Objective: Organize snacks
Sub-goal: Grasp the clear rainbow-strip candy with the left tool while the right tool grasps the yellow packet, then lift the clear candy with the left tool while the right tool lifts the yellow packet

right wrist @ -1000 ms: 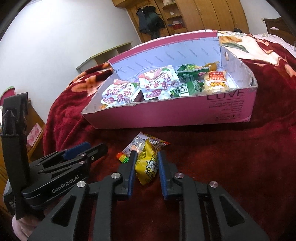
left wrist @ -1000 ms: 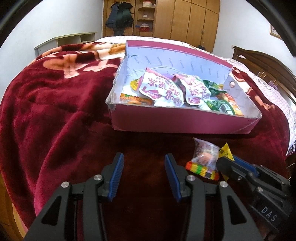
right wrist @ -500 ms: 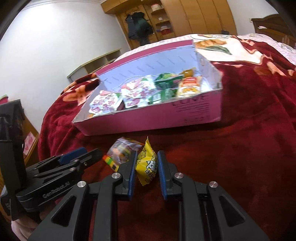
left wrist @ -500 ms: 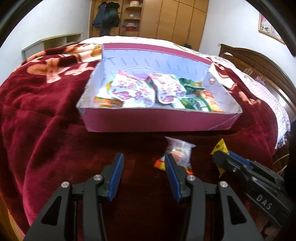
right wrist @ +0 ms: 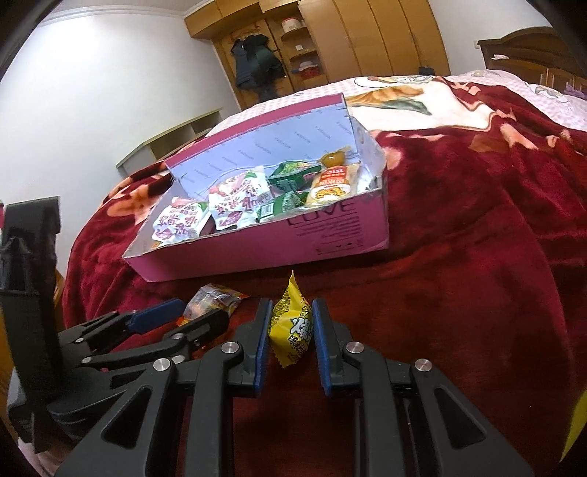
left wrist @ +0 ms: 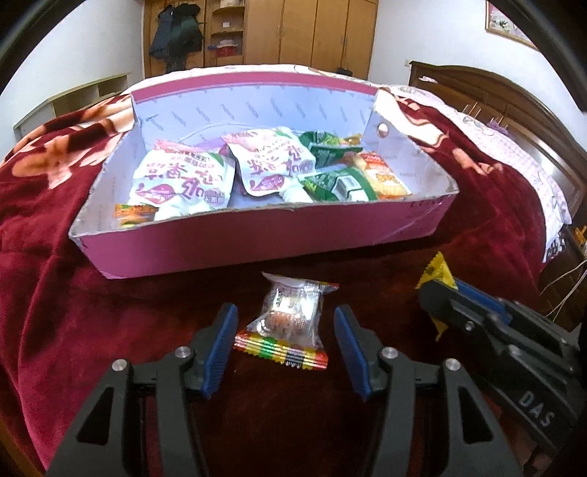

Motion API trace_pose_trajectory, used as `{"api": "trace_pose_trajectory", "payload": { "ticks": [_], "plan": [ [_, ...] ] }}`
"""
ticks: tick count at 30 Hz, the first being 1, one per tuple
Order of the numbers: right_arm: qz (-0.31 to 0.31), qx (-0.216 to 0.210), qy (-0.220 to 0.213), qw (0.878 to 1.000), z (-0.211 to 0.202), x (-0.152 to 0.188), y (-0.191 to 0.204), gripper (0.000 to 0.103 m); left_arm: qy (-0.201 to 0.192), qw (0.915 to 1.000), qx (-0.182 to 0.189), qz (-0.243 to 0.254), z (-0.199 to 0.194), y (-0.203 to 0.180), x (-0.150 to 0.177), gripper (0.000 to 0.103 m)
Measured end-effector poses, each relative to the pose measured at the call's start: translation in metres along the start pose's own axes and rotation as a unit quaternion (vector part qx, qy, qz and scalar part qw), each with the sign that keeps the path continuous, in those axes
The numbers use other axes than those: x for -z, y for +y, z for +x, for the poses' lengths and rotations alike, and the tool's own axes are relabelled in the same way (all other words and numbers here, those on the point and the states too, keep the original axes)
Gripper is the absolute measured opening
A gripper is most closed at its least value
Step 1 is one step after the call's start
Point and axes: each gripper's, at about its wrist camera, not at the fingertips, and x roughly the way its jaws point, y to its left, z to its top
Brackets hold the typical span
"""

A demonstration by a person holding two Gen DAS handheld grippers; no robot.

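A clear snack packet with a rainbow-striped hem [left wrist: 290, 323] lies on the red blanket in front of the pink box [left wrist: 256, 242]. My left gripper [left wrist: 284, 348] straddles this packet; its jaws are opening and the pads stand clear of the wrapper on both sides. My right gripper [right wrist: 291, 337] is shut on a small yellow snack packet [right wrist: 291, 326], held just above the blanket. In the left wrist view the right gripper [left wrist: 436, 293] shows at the right with the yellow packet [left wrist: 434, 271] poking out. The box holds several snack packets [left wrist: 183, 179].
The pink box [right wrist: 293, 242] sits on a bed with a dark red blanket [left wrist: 55, 275]. Wooden wardrobes [left wrist: 312, 33] stand behind, a dark headboard [left wrist: 495, 95] is at the right, a low shelf unit [right wrist: 176, 139] at the left. The left gripper [right wrist: 176, 319] appears beside the right one.
My left gripper has swung right until the clear packet lies between its fingers, and its jaws have widened. The right gripper has lifted the yellow packet slightly off the blanket.
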Motion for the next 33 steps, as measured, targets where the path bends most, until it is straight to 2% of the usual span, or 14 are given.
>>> {"api": "trace_pose_trajectory", "payload": {
  "ticks": [10, 12, 15, 33],
  "plan": [
    [0.017, -0.011, 0.011, 1.0, 0.009, 0.003, -0.011, 0.023, 0.001, 0.9998, -0.019, 0.009, 0.011, -0.004, -0.001, 0.057],
    [0.019, -0.011, 0.014, 1.0, 0.01, 0.003, -0.011, 0.023, -0.001, 0.9998, -0.019, 0.01, 0.01, -0.005, 0.0, 0.051],
    [0.019, -0.01, 0.013, 1.0, 0.01, 0.003, -0.011, 0.022, -0.003, 0.9998, -0.016, 0.007, 0.01, -0.004, 0.0, 0.05],
    [0.016, -0.009, 0.011, 1.0, 0.01, 0.004, -0.011, 0.022, -0.018, 0.9997, -0.013, -0.011, -0.002, 0.001, 0.006, 0.049]
  ]
}}
